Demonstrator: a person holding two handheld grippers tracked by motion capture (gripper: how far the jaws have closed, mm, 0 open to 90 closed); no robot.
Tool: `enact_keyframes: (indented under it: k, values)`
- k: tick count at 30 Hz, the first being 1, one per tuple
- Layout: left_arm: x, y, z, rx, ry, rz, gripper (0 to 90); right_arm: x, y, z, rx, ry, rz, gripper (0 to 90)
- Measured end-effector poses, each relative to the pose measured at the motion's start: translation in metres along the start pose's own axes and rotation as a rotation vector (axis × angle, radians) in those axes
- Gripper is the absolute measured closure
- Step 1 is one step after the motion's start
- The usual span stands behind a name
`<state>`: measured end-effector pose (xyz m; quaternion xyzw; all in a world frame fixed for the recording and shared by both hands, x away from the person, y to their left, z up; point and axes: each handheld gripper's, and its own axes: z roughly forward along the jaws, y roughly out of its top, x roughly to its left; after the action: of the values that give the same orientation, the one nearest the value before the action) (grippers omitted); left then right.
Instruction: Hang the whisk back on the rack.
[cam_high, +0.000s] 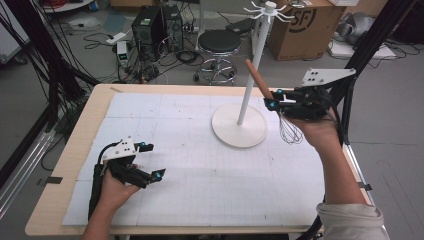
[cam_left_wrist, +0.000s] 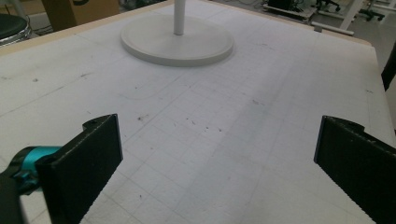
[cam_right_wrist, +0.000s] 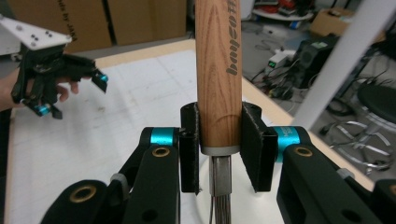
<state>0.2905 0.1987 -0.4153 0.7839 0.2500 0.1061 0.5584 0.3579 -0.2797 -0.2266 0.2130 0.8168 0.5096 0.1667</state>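
A whisk with a brown wooden handle and a wire head is held above the table's right side. My right gripper is shut on the low end of that handle; the handle slants up to the left and the wires hang below the hand. Just left of it stands a white rack: a round base, a pole and hooks on top. My left gripper rests low over the white mat at front left, open, nothing between its jaws. That gripper also appears far off in the right gripper view.
The mat covers a wooden table. Behind the table stand a black stool, a cardboard box, computer cases and loose cables on the floor. Black frame struts rise at the right and left.
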Motion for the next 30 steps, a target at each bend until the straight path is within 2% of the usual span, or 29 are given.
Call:
enact_keyframes:
  k: [5,9,16,23,30]
  values:
    - [0.000,0.000,0.000,0.003,0.005,0.000,1.6,-0.008,0.011,-0.016,-0.028,-0.029,0.004,70.7]
    - [0.000,0.000,-0.001,-0.002,0.005,0.001,1.6,-0.017,0.018,-0.024,-0.045,-0.034,-0.005,70.7]
    - [0.000,0.000,-0.001,0.001,0.005,-0.003,1.6,-0.032,0.026,-0.040,-0.086,-0.066,0.015,70.7]
    - [0.000,0.000,-0.001,0.001,0.005,-0.003,1.6,-0.042,0.030,-0.053,-0.099,-0.111,0.048,70.8]
    - [0.001,-0.001,-0.001,0.004,0.006,-0.002,1.6,-0.050,0.035,-0.062,-0.108,-0.147,0.061,70.8]
